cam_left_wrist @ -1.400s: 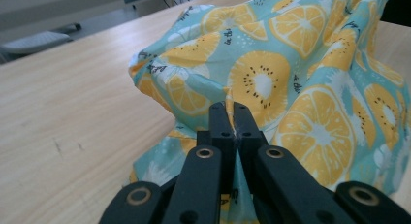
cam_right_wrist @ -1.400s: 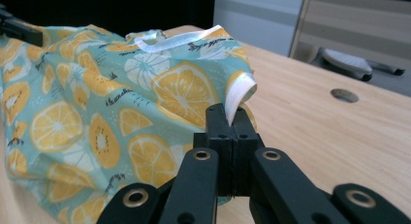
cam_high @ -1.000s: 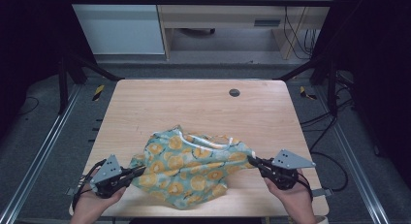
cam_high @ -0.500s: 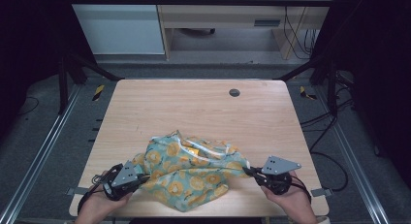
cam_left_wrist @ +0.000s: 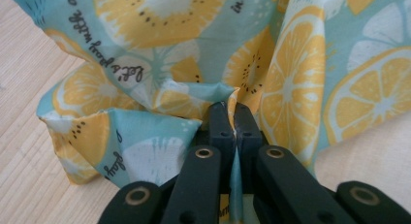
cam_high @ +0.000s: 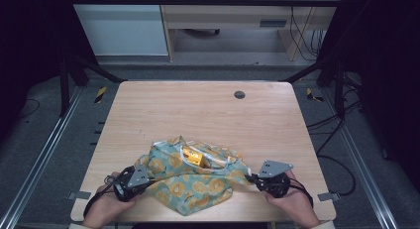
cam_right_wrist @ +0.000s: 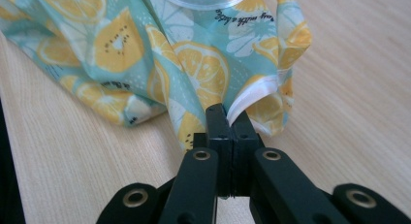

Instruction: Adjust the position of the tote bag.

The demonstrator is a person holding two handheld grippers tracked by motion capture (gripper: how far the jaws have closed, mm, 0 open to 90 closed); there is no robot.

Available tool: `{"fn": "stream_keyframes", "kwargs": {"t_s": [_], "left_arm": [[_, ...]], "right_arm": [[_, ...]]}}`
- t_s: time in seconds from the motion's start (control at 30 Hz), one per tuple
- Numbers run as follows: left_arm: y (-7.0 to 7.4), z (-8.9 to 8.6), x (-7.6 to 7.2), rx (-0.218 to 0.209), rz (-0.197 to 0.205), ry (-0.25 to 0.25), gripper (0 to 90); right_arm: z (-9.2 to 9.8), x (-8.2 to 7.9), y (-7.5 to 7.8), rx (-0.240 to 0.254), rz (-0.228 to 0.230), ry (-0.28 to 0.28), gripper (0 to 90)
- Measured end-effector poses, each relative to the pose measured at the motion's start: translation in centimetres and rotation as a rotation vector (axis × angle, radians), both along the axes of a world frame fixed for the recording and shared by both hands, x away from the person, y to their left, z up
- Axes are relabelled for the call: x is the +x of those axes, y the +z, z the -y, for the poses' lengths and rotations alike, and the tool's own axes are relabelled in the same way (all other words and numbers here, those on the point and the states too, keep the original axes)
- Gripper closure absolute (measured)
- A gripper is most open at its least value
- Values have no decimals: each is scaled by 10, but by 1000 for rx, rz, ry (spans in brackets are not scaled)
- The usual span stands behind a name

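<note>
A teal cloth printed with yellow lemon slices [cam_high: 193, 174] lies crumpled near the table's front edge, a yellow tag showing in its folds. My left gripper [cam_high: 144, 177] holds its left edge, jaws shut on a fold of the cloth [cam_left_wrist: 169, 93]; the left gripper [cam_left_wrist: 231, 118] pinches fabric between its tips. My right gripper [cam_high: 253, 179] grips the right edge. In the right gripper view the gripper [cam_right_wrist: 228, 118] is shut on the cloth [cam_right_wrist: 194, 64] beside its white hem. Both grippers sit low, close to the tabletop.
The wooden table [cam_high: 198, 110] has a small dark round grommet [cam_high: 239, 94] at its far middle. Metal frame rails run along both sides, with cables on the floor at the right. A cabinet stands beyond the far edge.
Both grippers have come down and toward the front edge with the cloth held. The cloth has sunk from a stretched spread into a looser heap on the table.
</note>
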State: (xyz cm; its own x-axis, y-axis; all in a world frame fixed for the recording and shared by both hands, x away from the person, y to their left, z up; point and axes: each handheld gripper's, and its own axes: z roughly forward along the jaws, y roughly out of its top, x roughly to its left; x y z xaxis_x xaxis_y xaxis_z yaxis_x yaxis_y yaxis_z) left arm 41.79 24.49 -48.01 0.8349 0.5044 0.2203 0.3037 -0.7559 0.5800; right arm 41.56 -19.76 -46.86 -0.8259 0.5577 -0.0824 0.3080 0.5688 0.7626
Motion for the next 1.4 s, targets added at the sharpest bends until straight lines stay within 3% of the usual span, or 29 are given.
{"fn": "stream_keyframes", "kwargs": {"t_s": [0.2, 0.33, 0.47, 0.63, 0.77, 0.83, 0.93, 1.0, 1.17, 1.3, 1.4], "left_arm": [[-3, 3, 5, -13, 3, 44, 893], [-3, 4, 6, -14, 6, 64, 883], [-3, 4, 6, -13, 8, 67, 879], [-2, 4, 4, -17, 6, 62, 877], [-2, 4, 4, -28, 4, 68, 876], [-1, 4, 3, -28, 4, 70, 876], [-2, 4, 3, -30, 4, 68, 875], [-1, 4, 2, -33, 3, 67, 874], [0, 3, 1, -41, 3, 68, 874], [1, 4, -1, -42, 0, 56, 875], [1, 5, -2, -43, -5, 44, 876]], "right_arm": [[-3, 7, -8, -39, -44, -29, 900], [-5, 9, -10, -39, -64, -38, 861], [2, 7, -5, -21, -46, -92, 607], [11, 6, 5, 31, -18, -154, 357], [10, 11, 22, 123, 8, -141, 241], [5, 20, 29, 144, 9, -134, 239], [-10, 42, 38, 87, 21, -131, 350], [-22, 57, 39, 54, 5, -121, 390], [-61, 94, 31, -41, -46, -71, 409], [-80, 107, 20, -85, -84, -35, 416], [-82, 113, 13, -116, -106, -36, 619]]}}
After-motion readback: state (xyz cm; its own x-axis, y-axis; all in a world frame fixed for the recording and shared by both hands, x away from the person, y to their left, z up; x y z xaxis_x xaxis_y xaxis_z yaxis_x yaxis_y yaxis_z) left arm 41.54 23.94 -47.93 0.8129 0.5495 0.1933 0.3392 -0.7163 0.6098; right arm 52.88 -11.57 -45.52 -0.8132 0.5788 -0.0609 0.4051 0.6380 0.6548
